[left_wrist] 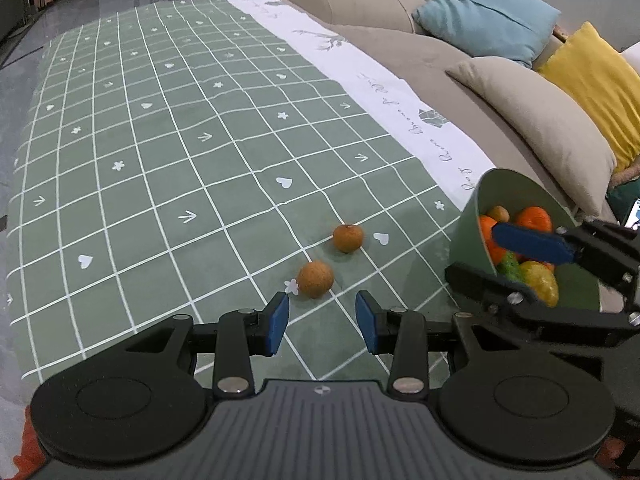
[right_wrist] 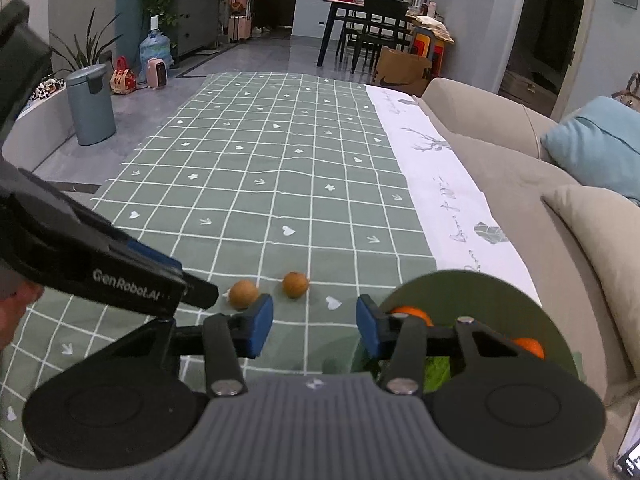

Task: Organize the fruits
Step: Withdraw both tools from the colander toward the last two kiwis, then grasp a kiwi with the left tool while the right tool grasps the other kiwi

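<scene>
Left gripper [left_wrist: 322,322] jaws apart, empty, and the near brown fruit [left_wrist: 315,279] sits just ahead of them. Second one [left_wrist: 348,238] lies just beyond. Both round, no clear long axis. Right gripper [right_wrist: 315,326] jaws apart beside the green bowl [left_wrist: 516,192], mostly filled already, I'd say; two to go.

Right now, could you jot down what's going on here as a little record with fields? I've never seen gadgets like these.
surface: green checked tablecloth
loose fruit: two small brown round fruits, near one, far one, apart
container: green bowl, tilted, holding orange, green and yellow fruit
left gripper: open, empty, just short of the near fruit
right gripper: open, one finger over the bowl's fruit, one outside the wall
backdrop: beige sofa
</scene>
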